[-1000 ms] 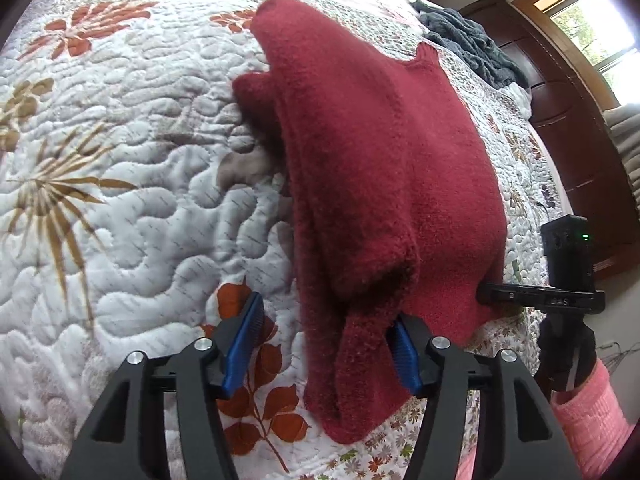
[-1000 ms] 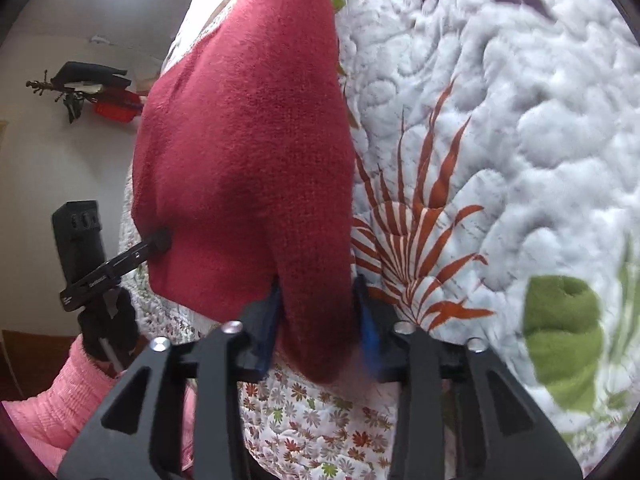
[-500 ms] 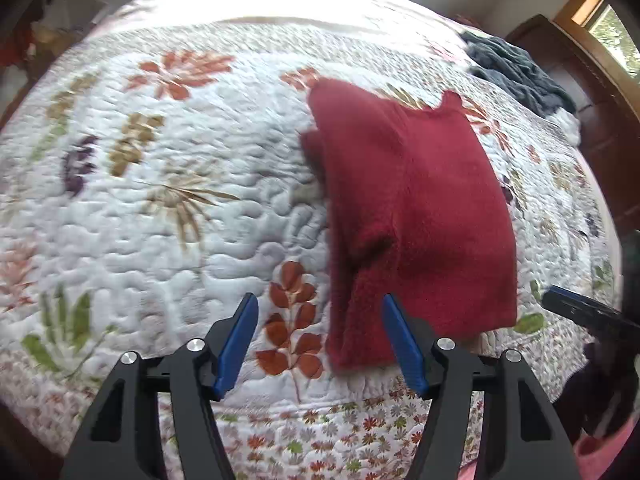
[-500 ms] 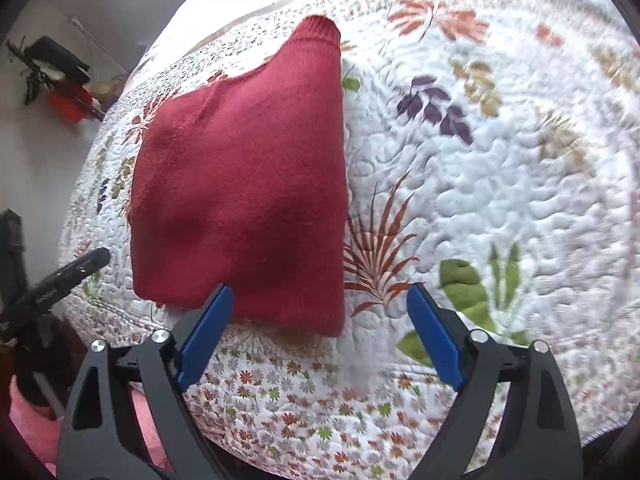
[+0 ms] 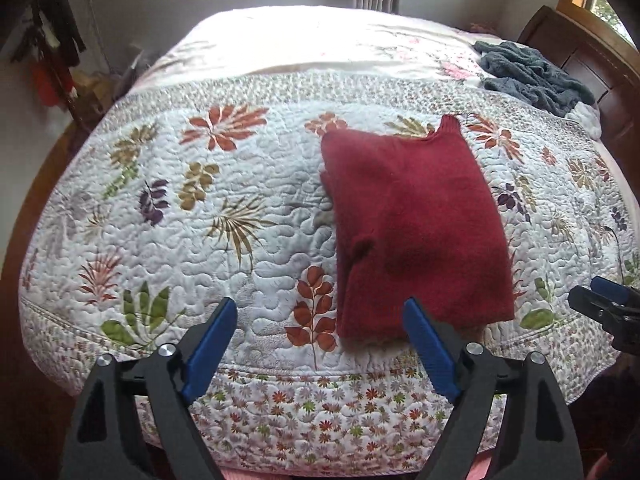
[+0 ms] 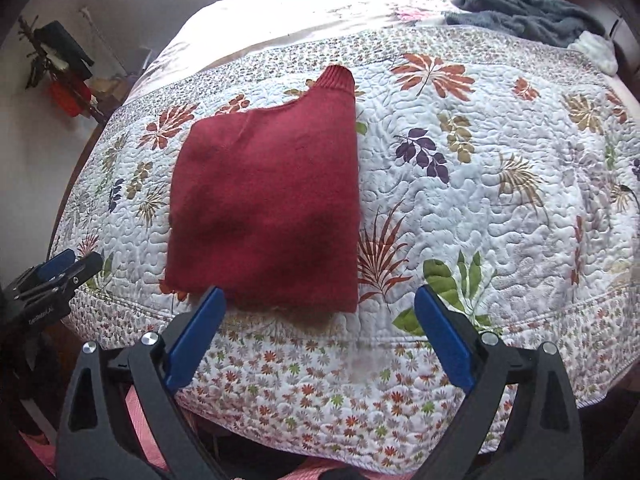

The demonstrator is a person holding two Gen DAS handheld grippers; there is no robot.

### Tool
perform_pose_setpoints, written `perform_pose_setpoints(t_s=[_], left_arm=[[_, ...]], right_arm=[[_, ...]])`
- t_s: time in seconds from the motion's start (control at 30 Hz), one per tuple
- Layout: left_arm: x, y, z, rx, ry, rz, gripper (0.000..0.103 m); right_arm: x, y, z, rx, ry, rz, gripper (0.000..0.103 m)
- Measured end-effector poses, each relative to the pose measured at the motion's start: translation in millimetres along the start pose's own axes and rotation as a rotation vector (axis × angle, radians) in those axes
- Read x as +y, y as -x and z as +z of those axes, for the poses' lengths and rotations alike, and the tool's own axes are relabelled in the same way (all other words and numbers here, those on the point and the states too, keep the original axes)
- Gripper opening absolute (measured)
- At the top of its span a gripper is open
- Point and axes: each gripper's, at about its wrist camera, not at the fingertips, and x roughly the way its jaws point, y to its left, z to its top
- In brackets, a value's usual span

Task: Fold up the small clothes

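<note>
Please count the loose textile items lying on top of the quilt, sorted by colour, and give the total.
Red: 1, the folded red knit sweater
Grey-blue: 1, the crumpled grey-blue fleece cloth
White: 1, the small white cloth beside the fleece
Total: 3

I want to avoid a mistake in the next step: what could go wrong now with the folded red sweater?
The red sweater lies close to the near edge of the quilt, so a push might slide it off. Its left side looks bunched and could unfold. Both the left gripper and right gripper are open, holding nothing.
</note>
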Motion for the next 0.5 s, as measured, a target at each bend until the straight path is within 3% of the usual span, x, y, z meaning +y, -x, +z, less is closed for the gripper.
perform_pose_setpoints(t_s=[0.2, 0.5], left_arm=[[-8, 24, -5, -0.029, -0.006, 0.052, 0.094], [-14, 47, -17, -0.047, -0.008, 0.036, 0.094]], right_arm=[[8, 16, -7, -0.019, 0.013, -0.051, 0.098], [19, 36, -17, -0.031, 0.027, -0.1, 0.098]])
